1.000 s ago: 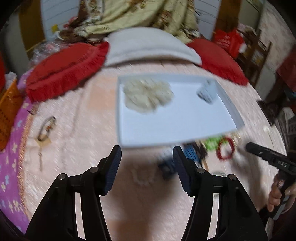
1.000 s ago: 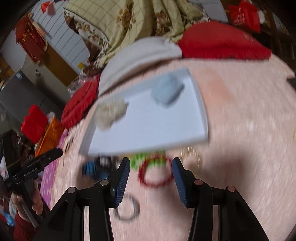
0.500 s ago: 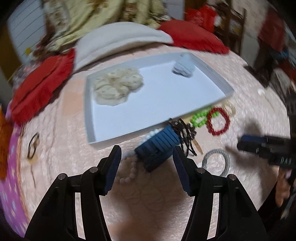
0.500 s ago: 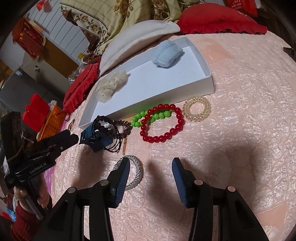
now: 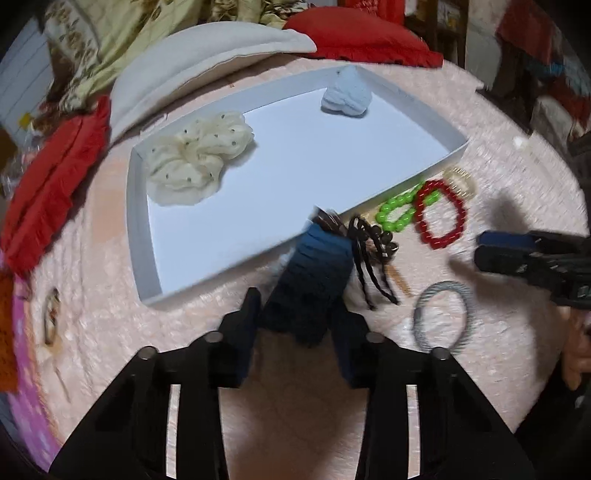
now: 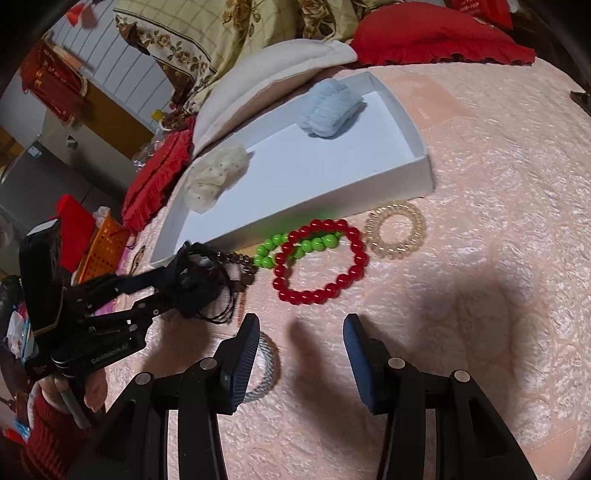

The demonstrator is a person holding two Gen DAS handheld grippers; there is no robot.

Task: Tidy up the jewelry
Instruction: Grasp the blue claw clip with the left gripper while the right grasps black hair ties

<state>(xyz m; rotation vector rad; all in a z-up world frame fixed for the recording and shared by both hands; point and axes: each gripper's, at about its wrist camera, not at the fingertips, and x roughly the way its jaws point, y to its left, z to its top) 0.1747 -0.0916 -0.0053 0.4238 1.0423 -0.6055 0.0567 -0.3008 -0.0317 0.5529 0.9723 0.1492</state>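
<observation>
A white tray [image 5: 140, 236] [image 6: 402, 110] lies on the pink bedspread and holds a cream scrunchie [image 5: 195, 162] [image 6: 216, 175] and a light blue scrunchie [image 5: 345, 96] [image 6: 328, 107]. My left gripper [image 5: 295, 314] [image 6: 184, 280] is open with its fingers on either side of a dark blue scrunchie [image 5: 314, 280] tangled with a dark beaded bracelet [image 5: 373, 236] [image 6: 236, 269]. In front of the tray lie a green bead bracelet [image 5: 397, 214] [image 6: 295, 247], a red bead bracelet [image 5: 439, 214] [image 6: 321, 262], a clear coil tie [image 6: 395, 225] and a grey ring tie [image 5: 441, 314] [image 6: 264, 365]. My right gripper [image 6: 301, 350] [image 5: 517, 247] is open and empty.
Red cushions [image 5: 51, 181] [image 6: 436, 33], a white pillow [image 5: 207, 62] and a floral quilt [image 6: 236, 33] lie behind the tray. An orange basket [image 6: 99, 251] stands at the bed's left edge. A small bracelet [image 5: 51, 321] lies far left on the bedspread.
My left gripper moved forward until the dark blue scrunchie sits between its fingers. My right gripper drew back slightly from the red bracelet.
</observation>
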